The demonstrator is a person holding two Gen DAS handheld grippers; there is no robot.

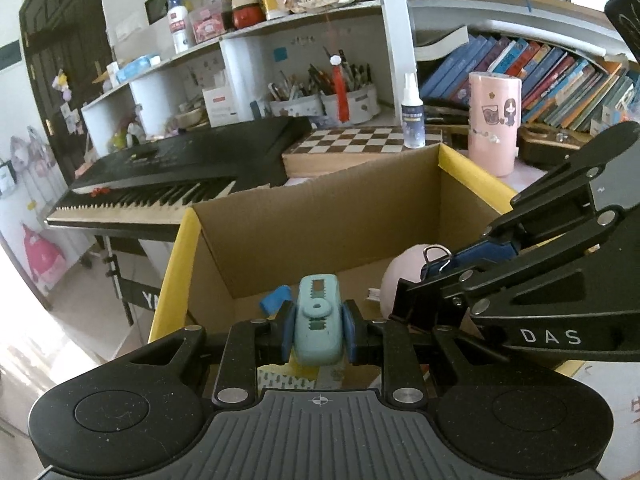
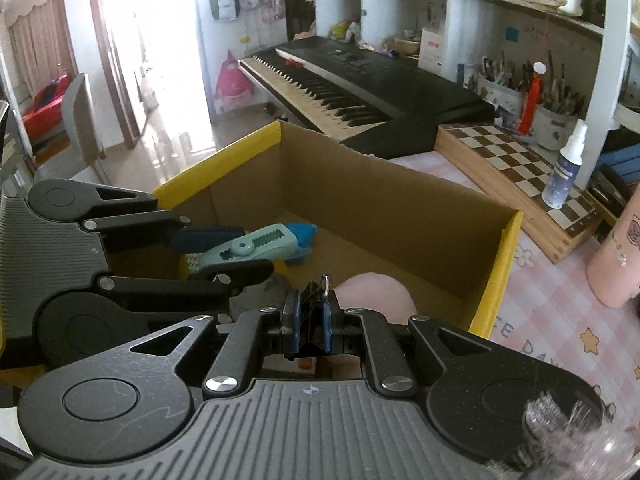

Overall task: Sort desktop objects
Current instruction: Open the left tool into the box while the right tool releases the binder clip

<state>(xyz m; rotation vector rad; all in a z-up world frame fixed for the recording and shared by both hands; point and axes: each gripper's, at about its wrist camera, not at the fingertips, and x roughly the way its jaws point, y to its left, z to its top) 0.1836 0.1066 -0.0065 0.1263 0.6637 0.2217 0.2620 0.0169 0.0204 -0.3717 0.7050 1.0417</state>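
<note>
Item: left gripper (image 1: 318, 330). You hold it over the near end of the cardboard box (image 1: 320, 216), its blue pads pinching a mint-green utility knife (image 1: 318, 320) by the sides, blade end pointing away from you.

Item: right gripper (image 2: 307, 326). Its pads are pressed together on a black binder clip (image 2: 310, 320), wire loop up, poised above the box's near rim.

Item: cardboard box, yellow tape on its rim, open top. Inside lie a pale pink rounded object (image 2: 374, 292) near the right wall and a blue object (image 2: 302, 236) on the floor of the box, just beyond the knife.

Item: surface (image 2: 560, 320), covered with a pink cloth printed with stars and flowers. The box stands at its left edge. A chessboard (image 2: 516, 168) sits toward the back edge with a spray bottle (image 2: 564, 168) standing on it; a pink cylinder (image 1: 494, 120) stands to the right of the box.

Item: room. A black keyboard (image 2: 360, 84) lies beyond the box; white shelving holds pen pots (image 1: 324, 100), books (image 1: 560, 80) and trinkets. A dark door (image 1: 60, 60) and a sunlit floor are at the left.
</note>
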